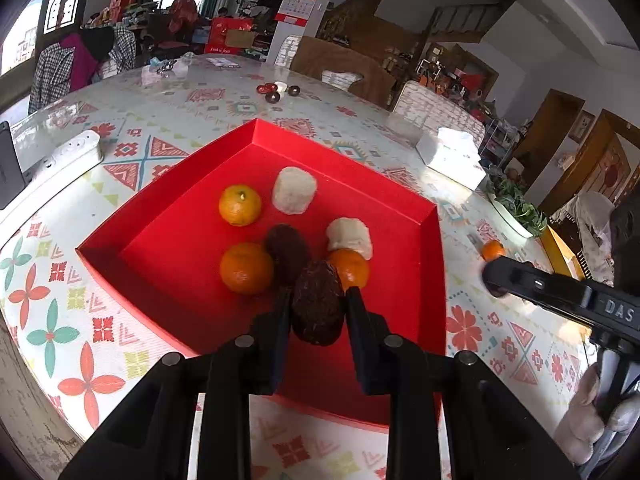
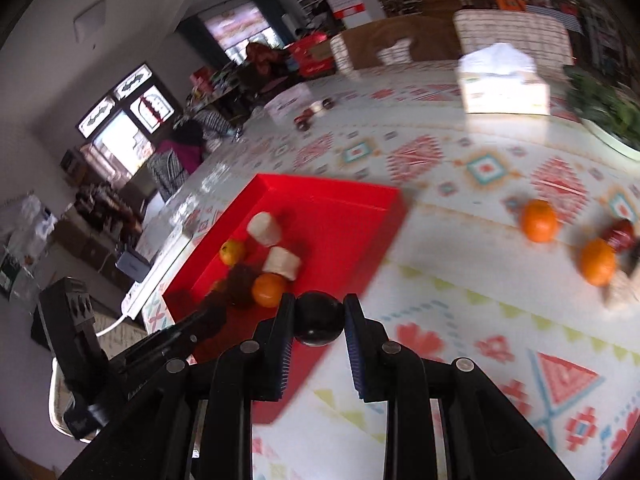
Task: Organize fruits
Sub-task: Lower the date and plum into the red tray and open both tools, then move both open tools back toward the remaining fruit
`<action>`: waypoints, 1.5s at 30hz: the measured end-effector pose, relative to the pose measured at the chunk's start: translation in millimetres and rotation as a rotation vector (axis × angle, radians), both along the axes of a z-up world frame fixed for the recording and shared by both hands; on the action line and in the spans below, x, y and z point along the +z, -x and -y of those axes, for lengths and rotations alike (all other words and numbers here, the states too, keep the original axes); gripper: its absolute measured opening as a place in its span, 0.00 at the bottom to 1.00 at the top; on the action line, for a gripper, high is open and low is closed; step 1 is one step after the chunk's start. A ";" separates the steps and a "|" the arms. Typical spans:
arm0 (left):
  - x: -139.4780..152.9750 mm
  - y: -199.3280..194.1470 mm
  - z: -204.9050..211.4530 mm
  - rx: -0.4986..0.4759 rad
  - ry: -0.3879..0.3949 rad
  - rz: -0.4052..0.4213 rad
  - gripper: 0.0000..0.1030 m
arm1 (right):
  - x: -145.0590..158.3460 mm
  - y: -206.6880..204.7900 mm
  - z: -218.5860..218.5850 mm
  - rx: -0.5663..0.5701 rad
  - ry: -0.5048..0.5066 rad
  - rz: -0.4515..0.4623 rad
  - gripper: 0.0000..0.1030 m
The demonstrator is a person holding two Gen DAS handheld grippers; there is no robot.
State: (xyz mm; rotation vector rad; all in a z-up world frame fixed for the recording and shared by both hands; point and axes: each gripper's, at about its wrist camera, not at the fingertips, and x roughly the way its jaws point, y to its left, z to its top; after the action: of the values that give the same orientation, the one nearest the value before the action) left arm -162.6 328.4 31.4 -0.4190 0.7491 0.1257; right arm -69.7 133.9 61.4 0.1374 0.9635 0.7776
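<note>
A red tray (image 1: pixel 168 208) holds three oranges (image 1: pixel 240 205), two pale white pieces (image 1: pixel 295 190) and a dark brown fruit (image 1: pixel 286 252). My left gripper (image 1: pixel 318 298) is shut on a second dark brown rough fruit (image 1: pixel 318 312) just above the tray's near part. My right gripper (image 2: pixel 319 306) is shut on a dark round fruit (image 2: pixel 319 320) beside the tray's (image 2: pixel 340 200) near right edge. The right gripper also shows in the left wrist view (image 1: pixel 496 280). Two oranges (image 2: pixel 539 221) and a red fruit (image 2: pixel 619 234) lie on the table to the right.
A white tissue box (image 2: pixel 502 82) and a plate of greens (image 2: pixel 608 116) stand at the table's far right. A white power strip (image 1: pixel 68 156) lies left of the tray. Small dark and red items (image 1: pixel 276 90) sit far back. Chairs line the far edge.
</note>
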 end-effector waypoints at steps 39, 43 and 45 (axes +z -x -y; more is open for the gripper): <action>42.6 22.8 15.3 0.011 0.027 0.088 0.78 | 2.1 -8.9 71.1 -0.180 0.020 0.071 0.35; 51.5 26.3 38.1 -0.036 0.020 0.102 0.78 | 2.1 -5.1 116.5 -0.249 0.016 0.070 0.35; 55.1 26.5 48.9 -0.058 0.023 0.112 0.78 | 2.8 -4.2 142.9 -0.291 0.013 0.069 0.35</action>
State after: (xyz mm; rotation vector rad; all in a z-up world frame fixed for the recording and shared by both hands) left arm -189.1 279.5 86.6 -0.4221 0.6522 0.0395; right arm -65.5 -9.0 64.3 0.2319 0.8594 0.5053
